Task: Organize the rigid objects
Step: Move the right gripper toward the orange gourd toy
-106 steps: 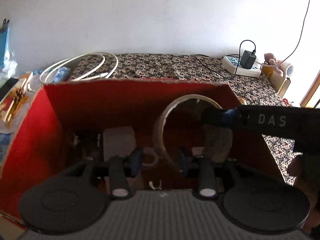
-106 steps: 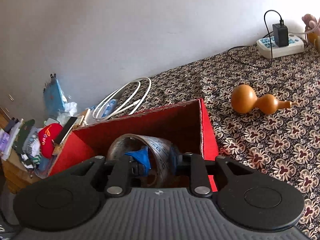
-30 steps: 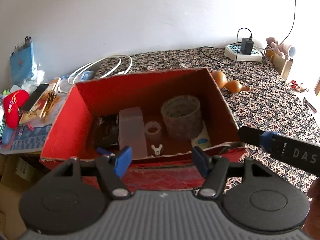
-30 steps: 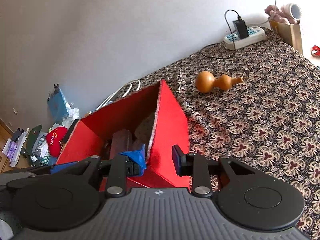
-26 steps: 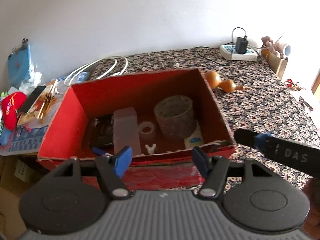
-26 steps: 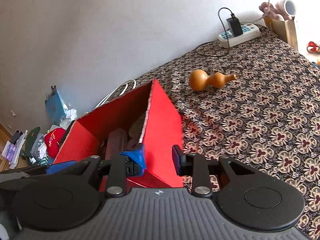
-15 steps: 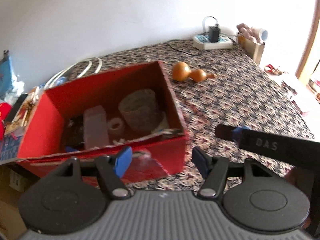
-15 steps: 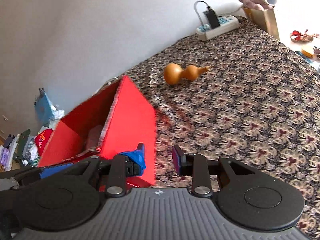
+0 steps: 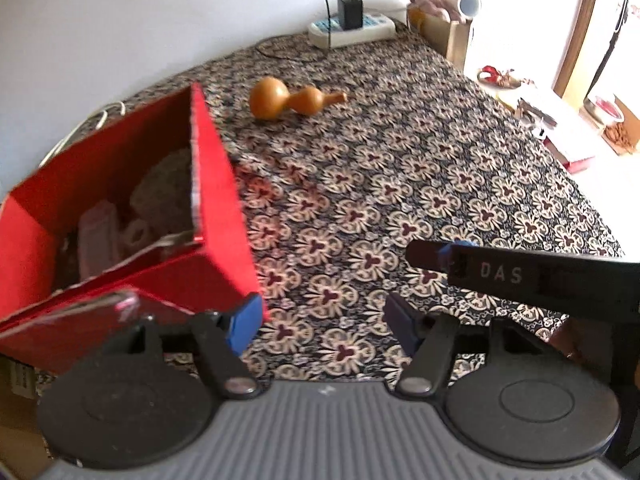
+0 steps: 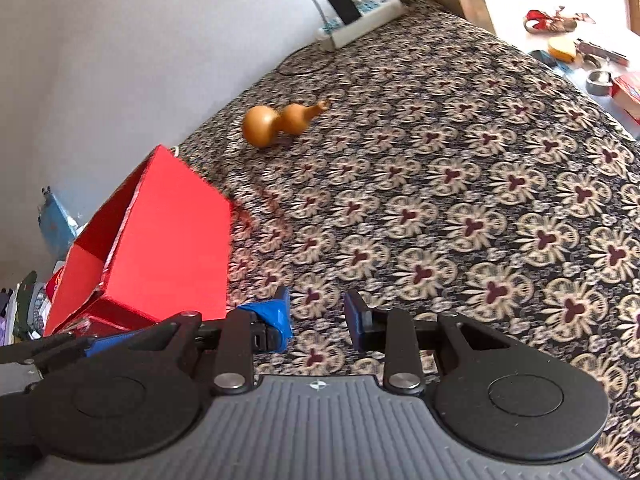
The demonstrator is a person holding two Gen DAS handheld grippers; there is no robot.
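A red cardboard box [image 9: 216, 200] stands at the left on the patterned cloth; it also shows in the right wrist view [image 10: 160, 240]. Inside it I see a grey cylinder [image 9: 168, 188], a clear plastic block [image 9: 98, 236] and a small white ring [image 9: 138, 232]. A brown gourd [image 9: 296, 98] lies on the cloth beyond the box, also in the right wrist view [image 10: 280, 122]. My left gripper [image 9: 320, 322] is open and empty above the cloth, right of the box. My right gripper [image 10: 316, 312] is open and empty; its side shows in the left wrist view [image 9: 520, 276].
A white power strip [image 9: 352, 30] with a black charger sits at the far edge by the wall, also in the right wrist view [image 10: 360, 12]. A cardboard holder [image 9: 444, 36] stands far right. Clutter lies past the cloth's right edge [image 10: 592, 56]. A white cable [image 9: 80, 128] lies behind the box.
Both grippers have pulled back out of the box and swung right. The box now sits at the left of both views and the gourd is nearer the centre.
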